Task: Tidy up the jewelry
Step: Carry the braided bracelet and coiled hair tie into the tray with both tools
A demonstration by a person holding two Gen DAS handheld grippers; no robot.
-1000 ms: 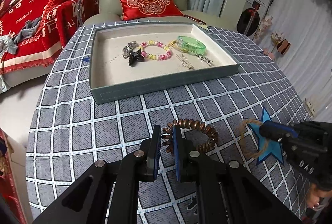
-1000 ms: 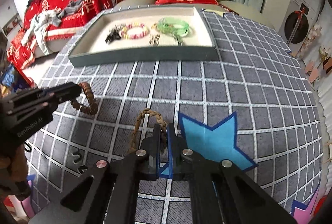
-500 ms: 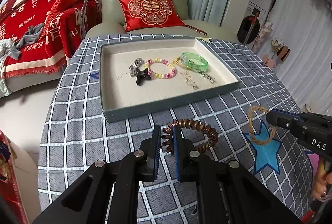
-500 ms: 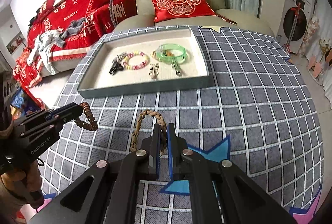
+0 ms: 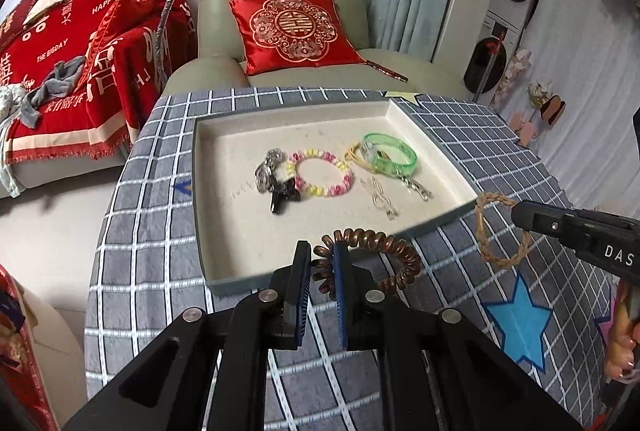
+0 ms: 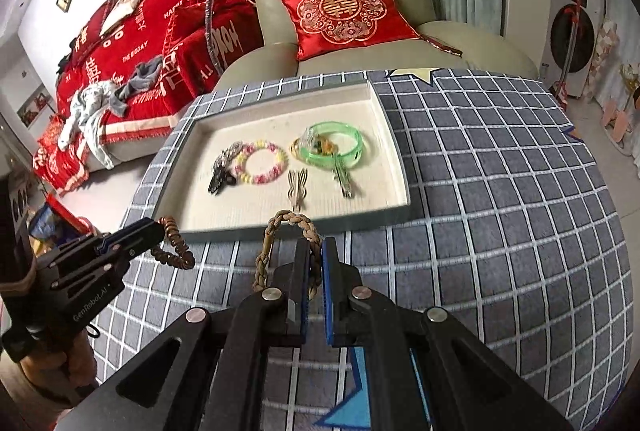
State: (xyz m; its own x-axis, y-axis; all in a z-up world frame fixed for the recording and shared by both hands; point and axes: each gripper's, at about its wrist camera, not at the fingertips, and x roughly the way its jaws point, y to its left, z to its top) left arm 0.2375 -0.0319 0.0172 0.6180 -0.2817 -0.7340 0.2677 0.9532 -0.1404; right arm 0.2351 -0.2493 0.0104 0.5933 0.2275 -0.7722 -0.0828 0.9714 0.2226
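Observation:
My left gripper (image 5: 322, 263) is shut on a brown spiral hair tie (image 5: 384, 249) and holds it in the air over the near edge of the jewelry tray (image 5: 240, 279). My right gripper (image 6: 316, 259) is shut on a braided tan bracelet (image 6: 280, 227), lifted just short of the tray's near wall (image 6: 360, 223). The right gripper also shows in the left wrist view (image 5: 520, 213) with the bracelet (image 5: 492, 231) hanging from it. The tray holds a pink-yellow bead bracelet (image 5: 324, 173), a green bangle (image 5: 390, 151), a dark hair clip (image 5: 280, 191) and silver clips (image 5: 380, 195).
The tray sits on a round table with a grey checked cloth (image 6: 500, 191). Blue star marks (image 5: 520, 323) lie on the cloth near me. A green armchair with a red cushion (image 5: 292, 31) stands behind the table, and a red-covered sofa (image 5: 60, 71) to the left.
Both grippers have risen from the cloth with their pieces and moved forward toward the tray. The hair tie and the braided bracelet now hang in the air.

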